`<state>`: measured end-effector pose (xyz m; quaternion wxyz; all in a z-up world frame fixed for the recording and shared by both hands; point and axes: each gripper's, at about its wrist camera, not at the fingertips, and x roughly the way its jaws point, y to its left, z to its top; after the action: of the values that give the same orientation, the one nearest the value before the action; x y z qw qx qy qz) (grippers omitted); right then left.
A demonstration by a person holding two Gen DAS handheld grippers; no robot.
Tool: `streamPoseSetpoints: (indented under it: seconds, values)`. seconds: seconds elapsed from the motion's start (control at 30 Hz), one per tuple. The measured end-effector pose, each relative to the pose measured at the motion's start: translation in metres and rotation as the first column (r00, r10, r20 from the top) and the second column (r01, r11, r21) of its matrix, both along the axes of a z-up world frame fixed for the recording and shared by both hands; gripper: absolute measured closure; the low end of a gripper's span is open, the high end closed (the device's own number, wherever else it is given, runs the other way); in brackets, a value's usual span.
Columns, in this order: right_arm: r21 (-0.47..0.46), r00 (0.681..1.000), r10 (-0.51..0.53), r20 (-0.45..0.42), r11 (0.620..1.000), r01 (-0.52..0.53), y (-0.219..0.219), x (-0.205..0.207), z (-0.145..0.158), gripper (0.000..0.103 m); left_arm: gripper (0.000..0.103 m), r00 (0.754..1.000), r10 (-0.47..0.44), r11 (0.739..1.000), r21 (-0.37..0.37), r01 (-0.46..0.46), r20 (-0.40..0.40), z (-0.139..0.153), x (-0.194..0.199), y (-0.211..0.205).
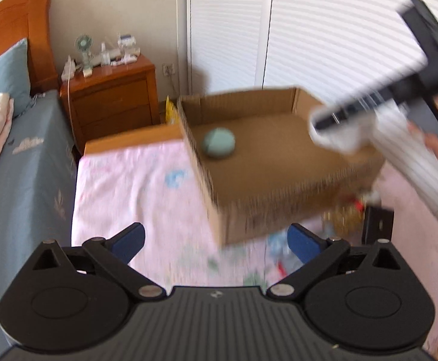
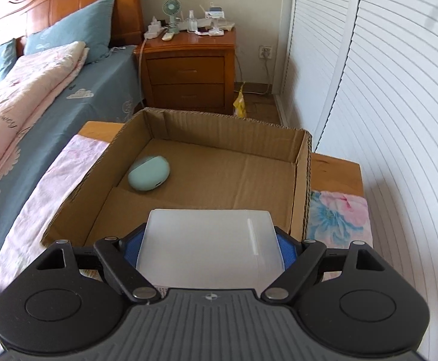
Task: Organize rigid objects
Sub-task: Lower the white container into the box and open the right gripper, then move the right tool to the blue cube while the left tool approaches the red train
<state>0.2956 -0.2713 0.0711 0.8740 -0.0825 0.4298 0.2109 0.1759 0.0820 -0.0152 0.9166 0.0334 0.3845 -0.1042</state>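
- Right hand-held gripper (image 2: 209,248) held a white plastic box (image 2: 208,246) clamped between its blue pads (image 2: 288,248), box poised just over the near wall of the cardboard box (image 2: 304,180).
- Cardboard box sat at the far edge of the worktop (image 2: 336,162), on a pink floral cloth (image 2: 336,213).
- A mint-green case (image 2: 148,173) lay inside, by the left wall toward the far corner; the rest of the floor was bare.
- Left hand-held gripper (image 1: 215,242) stood wide, nothing between its jaws, hanging over the cloth near the worktop's near edge; that view was blurred.
- Small items beside the cardboard box's near corner, too smeared to name.
- Judgement: carry the white box further in past the near wall, lower it flat onto bare cardboard right of the green case, then release; letting go early risks it catching the rim and tipping out.
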Motion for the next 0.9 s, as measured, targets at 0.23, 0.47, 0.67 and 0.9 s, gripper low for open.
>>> streamPoseSetpoints:
  seconds: [0.23,0.47,0.67,0.9]
  values:
    - [-0.038,0.999,-0.051,0.014,0.998,0.051,0.017,0.040,-0.009,0.017,0.002,0.999,0.033,0.999,0.038,-0.034,0.014,-0.010,-0.031,-0.003]
    - [-0.033,0.993,-0.066,0.095,0.997,0.070,0.021,0.052,0.001,0.000,0.002,0.999,0.048,0.999,0.024,-0.049,0.025,-0.012,-0.048,0.000]
    - [-0.022,0.995,-0.046,0.087,0.999,0.048,0.015,0.028,0.004,0.000,0.002,0.998,0.049,0.999,0.011,-0.050,0.024,-0.016,-0.052,0.001]
    - [-0.040,0.994,-0.036,0.108,0.998,0.041,0.003,-0.019,0.004,0.000,0.002,0.998,0.049,0.998,0.030,-0.050,0.032,-0.021,-0.059,-0.005]
